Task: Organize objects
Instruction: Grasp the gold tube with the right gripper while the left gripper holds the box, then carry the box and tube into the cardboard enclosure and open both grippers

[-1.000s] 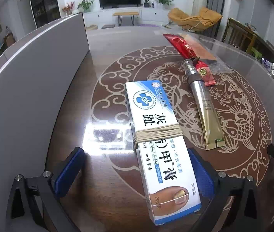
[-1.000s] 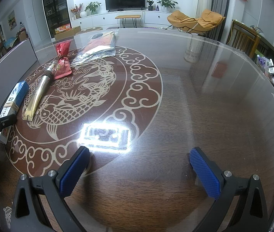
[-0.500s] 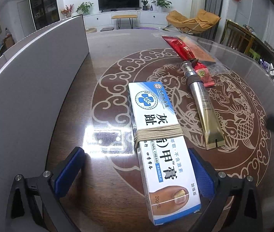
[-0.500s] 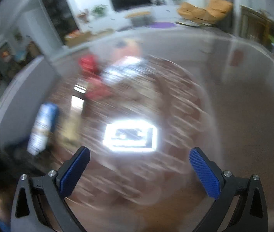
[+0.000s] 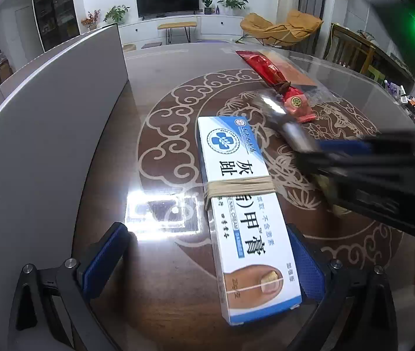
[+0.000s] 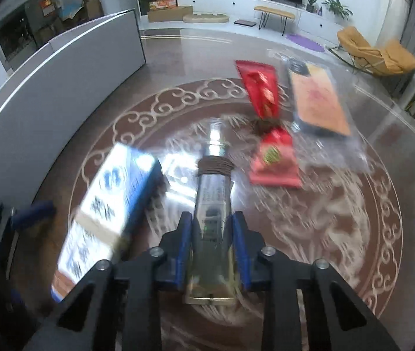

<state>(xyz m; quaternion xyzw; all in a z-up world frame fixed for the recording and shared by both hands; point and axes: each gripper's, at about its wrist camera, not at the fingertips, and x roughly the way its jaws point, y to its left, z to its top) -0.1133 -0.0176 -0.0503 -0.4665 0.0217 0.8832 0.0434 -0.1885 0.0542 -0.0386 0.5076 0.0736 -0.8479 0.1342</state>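
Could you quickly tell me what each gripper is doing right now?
Left gripper: open, straddling the nail cream box.
Right gripper: closed on the gold tube.

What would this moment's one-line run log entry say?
left gripper: open, straddling white-and-blue cardboard cream box | right gripper: shut on gold metallic tube | red foil sachet: untouched

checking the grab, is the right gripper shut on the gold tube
Shut: right gripper has both blue fingers pressed against the gold tube.
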